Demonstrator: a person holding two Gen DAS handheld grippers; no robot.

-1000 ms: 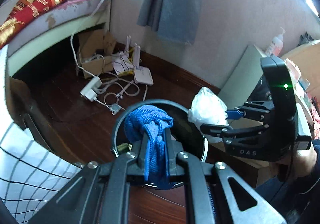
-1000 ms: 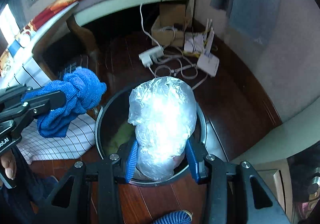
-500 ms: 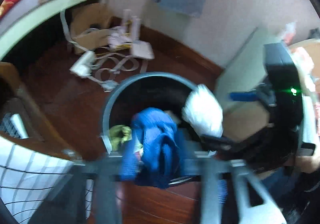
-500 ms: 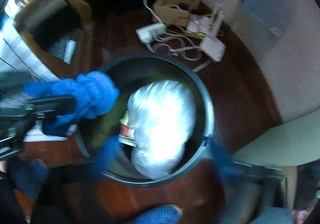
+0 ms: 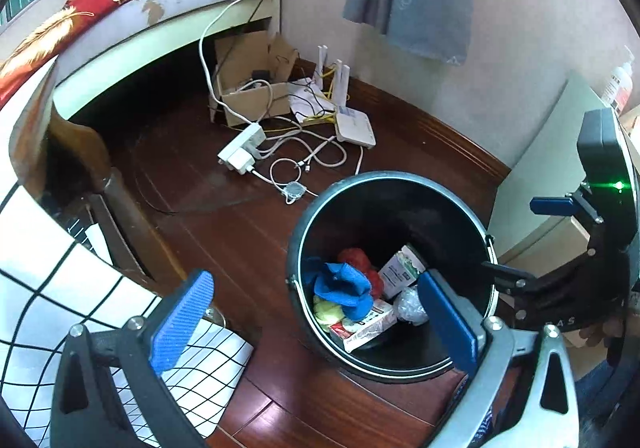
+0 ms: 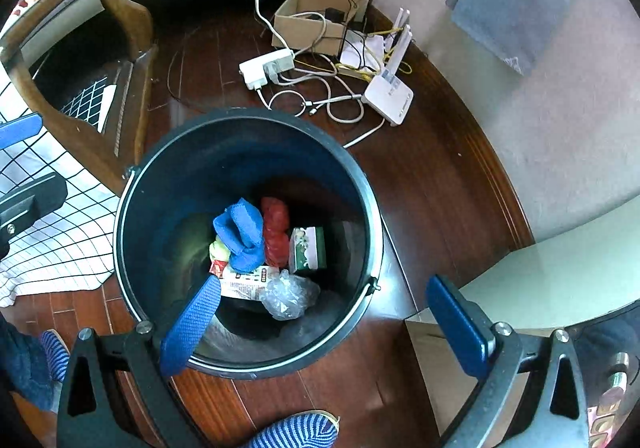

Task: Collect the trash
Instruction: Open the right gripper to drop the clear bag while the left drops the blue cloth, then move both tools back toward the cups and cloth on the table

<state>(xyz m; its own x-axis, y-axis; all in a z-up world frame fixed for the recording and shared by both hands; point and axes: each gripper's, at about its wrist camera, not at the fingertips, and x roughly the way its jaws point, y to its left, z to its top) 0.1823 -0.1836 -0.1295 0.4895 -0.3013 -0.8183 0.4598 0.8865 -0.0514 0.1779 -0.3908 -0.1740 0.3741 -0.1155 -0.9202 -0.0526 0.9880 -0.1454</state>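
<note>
My left gripper is opening, its jaws already spread wide with nothing between them, and my right gripper hangs just as wide and bare over the bin. The trash lies at the bottom of the bin: the blue cloth is bunched in a lump, its long axis running roughly from the near wall toward the far wall in the right view, one end lapping over a printed carton. Beside it lies a red bag, stretched the same way, then a green box tilted on edge, and the clear plastic bag crumpled small nearest me (its ends are impossible to tell apart). Something yellow-green peeks from under the cloth, mostly covered. My left pad hides part of the carton, and the bin's lower wall is too dark to read.
</note>
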